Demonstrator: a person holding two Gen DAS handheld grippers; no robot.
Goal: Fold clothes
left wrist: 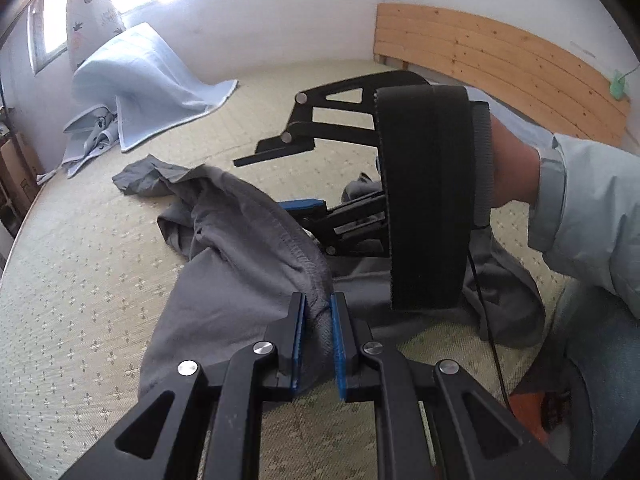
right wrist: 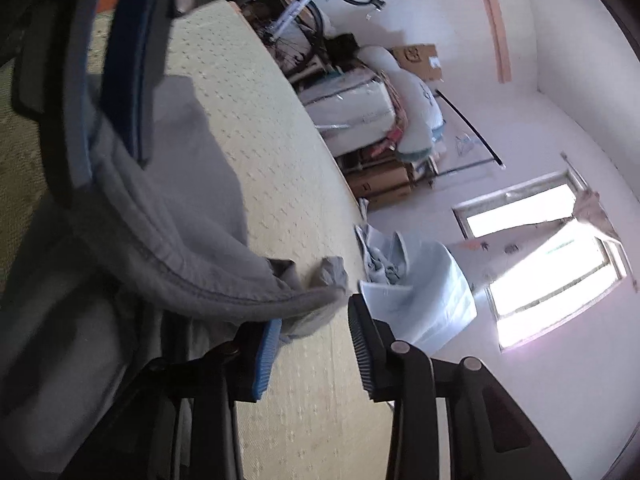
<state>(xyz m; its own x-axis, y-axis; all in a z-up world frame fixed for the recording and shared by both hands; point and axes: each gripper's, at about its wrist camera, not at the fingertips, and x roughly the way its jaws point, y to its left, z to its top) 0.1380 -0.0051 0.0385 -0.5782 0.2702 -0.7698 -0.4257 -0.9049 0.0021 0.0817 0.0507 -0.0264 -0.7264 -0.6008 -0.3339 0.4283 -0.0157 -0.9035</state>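
Left wrist view: grey garment (left wrist: 240, 248) lies crumpled on the bed mat (left wrist: 80, 280), long axis running from the near jaws away toward the upper left, one loose end pointing at the light blue blanket (left wrist: 152, 80). Left gripper (left wrist: 319, 312) has its jaws closed on the garment's stitched hem. Right gripper (left wrist: 296, 176) sits just beyond, jaws spread wide apart, lower blue pad touching the cloth; a hand (left wrist: 516, 172) in a pale sleeve holds it. Right wrist view: right gripper (right wrist: 312, 344) jaws gape, the hem draped against the left pad, not pinched. Wooden headboard (left wrist: 500, 60) behind. No readable writing; pillow (left wrist: 90, 12) print too small.
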